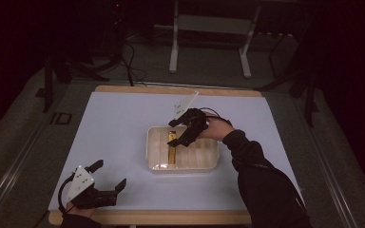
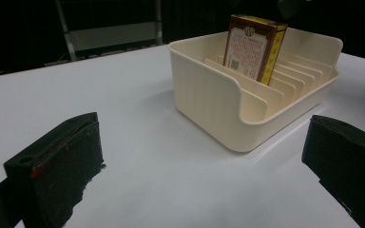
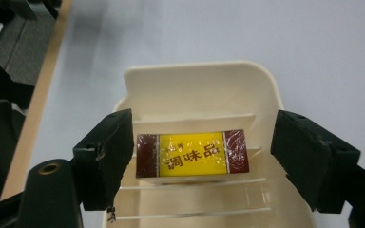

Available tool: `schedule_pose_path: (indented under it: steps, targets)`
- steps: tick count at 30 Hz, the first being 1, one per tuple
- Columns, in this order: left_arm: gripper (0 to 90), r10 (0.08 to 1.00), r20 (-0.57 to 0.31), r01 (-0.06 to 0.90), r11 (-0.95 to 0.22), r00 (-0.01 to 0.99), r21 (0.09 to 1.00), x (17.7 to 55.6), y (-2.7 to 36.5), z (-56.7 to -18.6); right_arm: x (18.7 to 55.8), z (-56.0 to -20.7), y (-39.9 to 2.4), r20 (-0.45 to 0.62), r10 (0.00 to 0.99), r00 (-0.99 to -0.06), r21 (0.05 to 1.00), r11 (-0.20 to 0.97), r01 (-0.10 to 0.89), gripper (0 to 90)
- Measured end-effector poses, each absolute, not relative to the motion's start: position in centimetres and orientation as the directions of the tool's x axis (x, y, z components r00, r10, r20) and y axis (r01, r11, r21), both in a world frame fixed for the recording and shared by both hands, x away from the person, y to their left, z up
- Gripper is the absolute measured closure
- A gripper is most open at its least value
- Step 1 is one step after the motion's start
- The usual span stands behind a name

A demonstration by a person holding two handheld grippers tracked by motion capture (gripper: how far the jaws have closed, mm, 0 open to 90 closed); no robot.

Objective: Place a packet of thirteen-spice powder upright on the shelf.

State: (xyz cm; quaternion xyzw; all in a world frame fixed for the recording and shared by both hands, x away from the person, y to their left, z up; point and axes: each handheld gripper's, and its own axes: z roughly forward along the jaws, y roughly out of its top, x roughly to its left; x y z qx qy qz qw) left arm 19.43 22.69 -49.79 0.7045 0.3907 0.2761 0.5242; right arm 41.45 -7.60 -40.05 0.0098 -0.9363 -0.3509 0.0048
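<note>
Box (image 3: 192, 154) stands upright on edge in the slotted tray (image 3: 199, 78), right hand-held gripper (image 3: 204, 156) jaws parted around it.

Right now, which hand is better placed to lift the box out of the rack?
The right. Its gripper is open around the box in the rack; the left gripper rests open at the table's near edge.

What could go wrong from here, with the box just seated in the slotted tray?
1. The right gripper has its jaws open around the yellow-and-maroon box, with the left pad close to it; lifting off crookedly could drag the box out of its slot.
2. The box stands tall above the cream slotted tray and leans a little, so a knock might tip it.
3. The tray sits loose on the white table; a nudge could slide it.
</note>
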Motion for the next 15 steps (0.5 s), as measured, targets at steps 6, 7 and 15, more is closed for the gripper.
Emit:
schedule_pose_path:
  steps: [6, 7, 15]
  targets:
    - [0.0, 0.84, -0.021, 0.262, -0.145, 0.543, 0.954, 19.4, 22.7, -49.8, 41.7, -39.2, -8.0, -0.014, 0.037, -0.999, 0.67, 0.742, 0.018, 22.9]
    - [0.0, 0.84, -0.021, 0.261, -0.146, 0.543, 0.954, 19.4, 22.7, -49.8, 41.7, -39.2, -8.1, -0.023, 0.048, -0.999, 0.674, 0.738, 0.02, 23.0]
    - [0.0, 0.839, -0.02, 0.261, -0.147, 0.543, 0.954, 19.4, 22.7, -49.8, 41.7, -38.6, -8.7, -0.024, 0.122, -0.992, 0.684, 0.726, 0.072, 20.7]
